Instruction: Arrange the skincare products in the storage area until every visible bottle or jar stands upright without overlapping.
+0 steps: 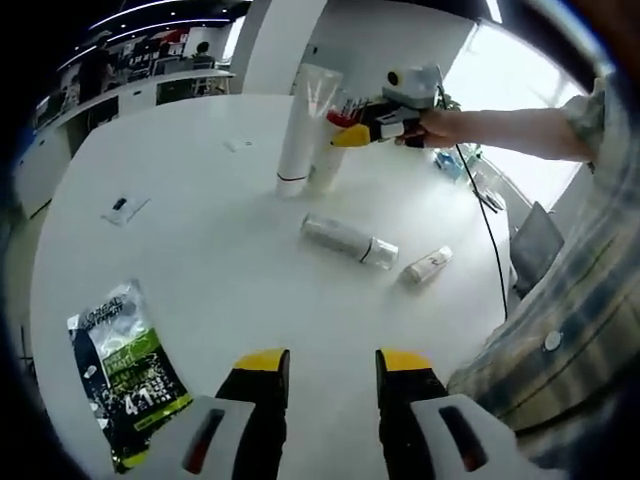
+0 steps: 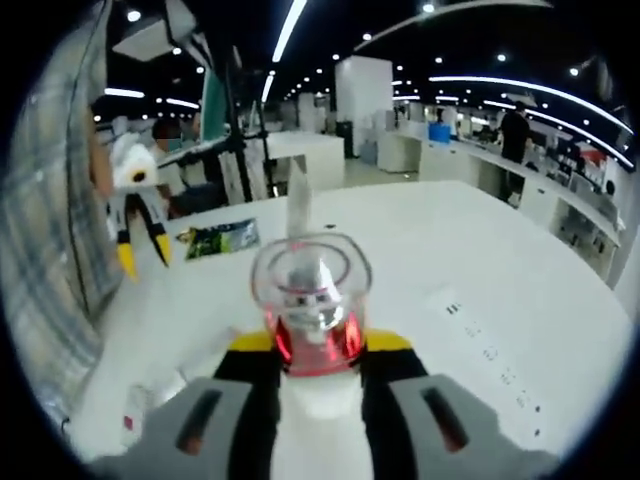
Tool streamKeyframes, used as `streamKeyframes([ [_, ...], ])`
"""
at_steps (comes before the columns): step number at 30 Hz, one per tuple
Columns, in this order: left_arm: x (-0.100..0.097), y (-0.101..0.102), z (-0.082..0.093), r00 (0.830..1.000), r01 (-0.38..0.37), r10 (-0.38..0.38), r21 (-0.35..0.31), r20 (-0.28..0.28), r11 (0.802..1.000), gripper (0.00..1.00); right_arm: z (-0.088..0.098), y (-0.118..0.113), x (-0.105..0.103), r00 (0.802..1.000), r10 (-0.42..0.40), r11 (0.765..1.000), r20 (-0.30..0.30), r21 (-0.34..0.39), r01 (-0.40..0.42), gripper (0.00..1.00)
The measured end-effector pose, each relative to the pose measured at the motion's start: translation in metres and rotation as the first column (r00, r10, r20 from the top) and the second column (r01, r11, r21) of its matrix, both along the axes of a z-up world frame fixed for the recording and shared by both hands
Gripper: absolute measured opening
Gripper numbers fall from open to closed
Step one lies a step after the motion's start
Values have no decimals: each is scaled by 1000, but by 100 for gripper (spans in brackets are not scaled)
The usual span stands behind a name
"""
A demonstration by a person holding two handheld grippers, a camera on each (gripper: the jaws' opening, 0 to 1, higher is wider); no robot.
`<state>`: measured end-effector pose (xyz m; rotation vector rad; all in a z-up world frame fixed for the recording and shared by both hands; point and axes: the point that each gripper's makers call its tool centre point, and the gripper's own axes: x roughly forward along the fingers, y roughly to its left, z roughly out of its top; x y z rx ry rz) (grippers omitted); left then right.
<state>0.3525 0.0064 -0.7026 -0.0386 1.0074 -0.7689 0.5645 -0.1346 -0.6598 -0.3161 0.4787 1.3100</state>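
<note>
White counter [image 1: 200,200], skincare set partly sorted: two items upright, two lying flat.

Standing: a tall white tube [image 1: 303,130] at the far middle of the counter, and just beside it a white bottle with a red collar and clear cap [image 2: 310,300], which the right claw [image 2: 310,345] was clamped on; in the left gripper view that right claw [image 1: 352,135] showed at the bottle's top, a hand behind it. Lying on their sides, nearer: a clear-capped silver bottle [image 1: 348,240] and, close to its right, a small white tube [image 1: 427,265], apart from each other. Flat at the near left: a green-and-black sachet pack [image 1: 125,375]. The left claw [image 1: 325,365] hung over bare counter, jaws apart and holding nothing. Judged roughly half done: both lying pieces awaited standing up, and the held bottle awaited release.
</note>
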Motion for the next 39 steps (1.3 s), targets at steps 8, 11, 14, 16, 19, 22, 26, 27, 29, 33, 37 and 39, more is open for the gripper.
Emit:
streamKeyframes([
  [8,0,2,-1,1000,-5,5,13,4,1000,35,-1,1,1,999,53,998,11,34,-53,28],
  [11,-1,2,-1,1000,2,-2,20,8,1000,35,0,1,-1,998,67,997,13,44,-68,28],
  [14,-1,3,1,1000,-3,2,21,14,1000,35,1,1,-1,997,71,996,11,47,-72,29],
  [16,-2,4,3,1000,-12,12,24,22,1000,35,1,2,-2,998,65,997,0,52,-65,29],
  [19,-3,7,4,999,-20,19,35,34,999,35,2,2,1,999,32,998,-22,60,-31,34],
  [22,-5,10,7,999,-33,32,37,40,999,35,10,0,8,998,-27,993,-56,111,33,42],
  [26,-7,13,11,998,-47,45,43,53,998,35,9,-9,7,996,-58,995,-70,83,64,46],
  [27,-7,14,12,997,-52,50,42,58,998,35,8,-12,5,995,-71,994,-75,77,76,46],
  [29,-7,15,16,995,-67,65,37,70,997,35,5,-17,0,991,-98,993,-93,58,103,49],
  [33,-10,17,24,991,-104,102,16,87,994,36,-1,-25,-13,957,-213,973,-196,47,226,64],
  [37,-18,17,27,988,-120,119,9,101,993,36,-4,-34,-38,911,-309,943,-273,36,331,69],
  [39,-23,15,30,987,-120,119,2,111,993,36,-5,-42,-47,897,-329,933,-296,48,358,72],
])
